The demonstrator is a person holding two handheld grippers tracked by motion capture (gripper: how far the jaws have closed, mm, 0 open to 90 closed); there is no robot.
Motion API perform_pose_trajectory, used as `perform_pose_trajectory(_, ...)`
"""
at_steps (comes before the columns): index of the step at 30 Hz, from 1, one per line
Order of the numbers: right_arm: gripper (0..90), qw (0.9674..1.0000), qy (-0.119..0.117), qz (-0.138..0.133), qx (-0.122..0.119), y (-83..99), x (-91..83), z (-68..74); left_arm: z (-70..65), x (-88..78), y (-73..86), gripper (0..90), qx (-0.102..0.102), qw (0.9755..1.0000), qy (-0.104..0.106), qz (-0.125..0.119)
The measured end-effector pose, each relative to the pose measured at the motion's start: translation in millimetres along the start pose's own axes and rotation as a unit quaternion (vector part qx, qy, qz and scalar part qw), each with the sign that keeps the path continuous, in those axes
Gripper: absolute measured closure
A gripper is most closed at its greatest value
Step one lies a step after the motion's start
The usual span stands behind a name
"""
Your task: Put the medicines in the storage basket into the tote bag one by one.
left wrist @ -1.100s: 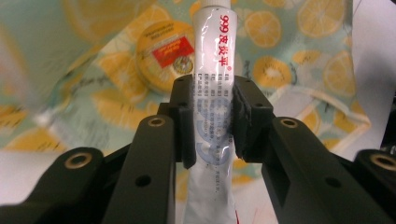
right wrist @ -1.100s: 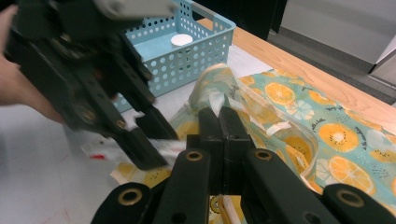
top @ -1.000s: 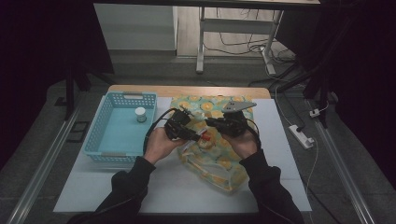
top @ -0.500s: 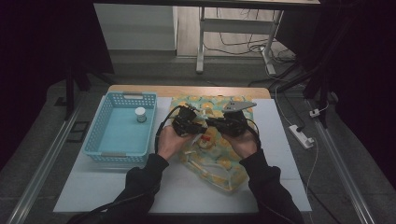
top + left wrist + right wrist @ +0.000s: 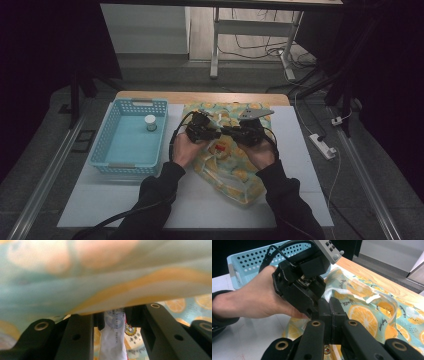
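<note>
Two black tools, one in each hand, tips almost meeting above the middle of the white desk (image 5: pixel 200 205). One teal plastic bag printed with orange slices (image 5: pixel 235 175), lying across the desk under both hands. One light-blue perforated plastic basket (image 5: pixel 107 135) to the left of the bag, and in it one small white-capped jar (image 5: pixel 150 122), upright near the far wall.

Left tool (image 5: pixel 117 315) clenched on one slim white paper sachet with blue print and a red edge (image 5: pixel 112 340). Sachet upright between the two black jaws, tucked under a fold of the bag that arches over the jaw tips. Small lines of print on the sachet, too blurred to read, and a round multicoloured emblem on a second pack just behind it.

Right tool (image 5: pixel 329 305) clamped fully shut, jaws pressed flat together at the bag's white-edged rim, right against the nose of the left tool. Cannot tell whether any plastic is pinched between them. Cursive lettering beside several of the orange slices – not legible.
</note>
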State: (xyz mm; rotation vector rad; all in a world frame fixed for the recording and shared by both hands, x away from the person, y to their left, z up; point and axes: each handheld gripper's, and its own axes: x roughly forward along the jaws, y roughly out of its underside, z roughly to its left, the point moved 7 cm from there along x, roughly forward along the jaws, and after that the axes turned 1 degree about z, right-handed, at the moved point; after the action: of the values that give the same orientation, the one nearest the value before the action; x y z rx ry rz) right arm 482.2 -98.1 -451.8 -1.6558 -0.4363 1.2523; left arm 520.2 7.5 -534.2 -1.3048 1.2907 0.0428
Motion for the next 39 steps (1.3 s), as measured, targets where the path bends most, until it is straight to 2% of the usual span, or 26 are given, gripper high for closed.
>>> perform_pose_trajectory(8,90.0,1.0,0.006,0.005,0.002,3.5,3.3,-2.0,7.5,11.7,0.1,71.1,0.003,1.0,-0.009,-0.003)
perform_pose_trajectory(11,90.0,0.9999,0.009,0.006,0.004,4.7,4.5,-3.1,10.0,16.0,-0.3,69.7,0.018,0.9997,-0.014,-0.006)
perform_pose_trajectory(13,90.0,0.9999,0.011,0.007,0.005,5.6,5.0,-4.0,10.4,16.1,-1.5,63.2,0.026,0.9995,-0.014,-0.013)
perform_pose_trajectory(18,90.0,0.9999,0.013,0.007,0.008,6.9,5.2,-6.2,6.4,12.8,-1.0,49.4,0.035,0.9992,-0.019,0.006)
perform_pose_trajectory(27,90.0,0.9999,0.012,0.002,0.01,5.2,1.9,-7.2,0.1,-8.5,5.4,33.0,0.039,0.9989,-0.007,0.026)
perform_pose_trajectory(34,89.9,0.9999,0.008,0.0,0.01,4.0,1.4,-5.9,-4.3,-35.4,14.9,24.0,0.026,0.9988,0.026,0.032)
perform_pose_trajectory(36,89.9,0.9999,0.007,0.001,0.008,3.7,1.3,-5.0,-2.9,-42.5,17.1,21.0,0.029,0.9988,0.02,0.033)
perform_pose_trajectory(39,89.9,1.0,0.005,0.001,0.007,3.1,1.4,-3.6,1.9,-53.8,19.5,15.8,0.022,0.999,0.024,0.03)
